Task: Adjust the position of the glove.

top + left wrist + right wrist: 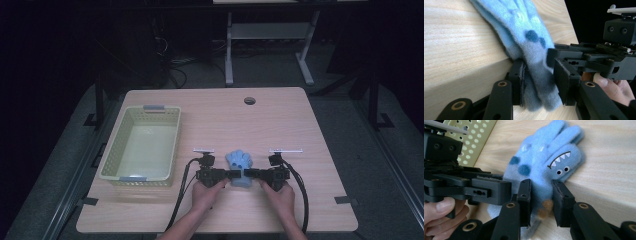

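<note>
- Blue glove [240, 167]: fleece, pale blue, with darker blue spots and a small monster face with white teeth and two eyes on the thumb, as the right gripper view [549, 162] shows. It lies flat on the table, to the right of the basket and well apart from it, its fingers pointing away from the person. We take it as our landmark.
- Left gripper [231, 174]: at the glove's cuff end, coming in from the glove's left. In the left gripper view [539, 82] its two jaws stand on either side of the grey-blue cuff, partly closed, the pads pressing into the fleece so that the cuff is bunched between them.
- Right gripper [251, 174]: at the same cuff end, coming in from the glove's right, facing the left gripper across it. In the right gripper view [541, 200] its jaws stand partly closed with a strip of the cuff between them; both pads touch the fleece, pinching it.
- Person's hands: one behind each gripper, nearer the person than the glove, wrapped round the handles.
- Basket [112, 155]: pale yellow-green plastic with perforated walls and grey handle strips, left of the glove.
- Table [300, 125]: light wood grain, bearing the glove and basket; a round cable hole [249, 100] lies beyond the glove, near the far edge.
</note>
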{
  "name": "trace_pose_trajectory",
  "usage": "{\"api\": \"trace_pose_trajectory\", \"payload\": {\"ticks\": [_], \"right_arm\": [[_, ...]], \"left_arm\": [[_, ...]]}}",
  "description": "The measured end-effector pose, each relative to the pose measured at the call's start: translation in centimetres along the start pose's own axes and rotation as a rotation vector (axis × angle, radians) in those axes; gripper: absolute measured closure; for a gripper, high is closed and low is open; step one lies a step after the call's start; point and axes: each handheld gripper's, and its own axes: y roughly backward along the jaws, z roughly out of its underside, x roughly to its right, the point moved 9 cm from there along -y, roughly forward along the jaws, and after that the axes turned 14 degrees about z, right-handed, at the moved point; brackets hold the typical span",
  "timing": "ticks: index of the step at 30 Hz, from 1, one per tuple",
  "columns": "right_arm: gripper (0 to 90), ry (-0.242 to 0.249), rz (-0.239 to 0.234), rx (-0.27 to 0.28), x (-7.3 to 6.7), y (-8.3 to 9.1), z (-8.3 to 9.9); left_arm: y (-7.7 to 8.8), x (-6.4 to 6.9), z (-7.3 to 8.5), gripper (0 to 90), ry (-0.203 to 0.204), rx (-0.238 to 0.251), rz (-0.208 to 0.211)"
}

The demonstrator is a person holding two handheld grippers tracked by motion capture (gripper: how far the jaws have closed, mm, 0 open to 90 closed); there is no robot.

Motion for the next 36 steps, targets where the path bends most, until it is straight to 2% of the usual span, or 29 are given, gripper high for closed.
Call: {"api": "trace_pose_trajectory", "payload": {"ticks": [4,19,25,28,36], "right_arm": [[71.3,-0.011,-0.009,-0.005,-0.1,-0.1,0.1],[78.5,-0.004,-0.049,0.017,-0.5,0.2,0.1],[79.2,-0.013,-0.087,0.040,-1.1,1.2,-0.5],[79.3,-0.008,-0.093,0.056,-1.4,1.6,-0.8],[78.7,-0.034,-0.142,0.102,-2.1,3.0,-1.6]], "left_arm": [[-0.1,-0.1,0.0,64.6,0.011,-0.002,0.017],[0.3,0.3,-0.4,71.3,-0.016,-0.008,0.061],[0.7,1.3,-0.9,71.9,-0.036,0.007,0.099],[0.9,1.7,-1.1,72.0,-0.049,0.009,0.102],[1.6,3.4,-1.9,72.8,-0.090,0.024,0.136]]}}
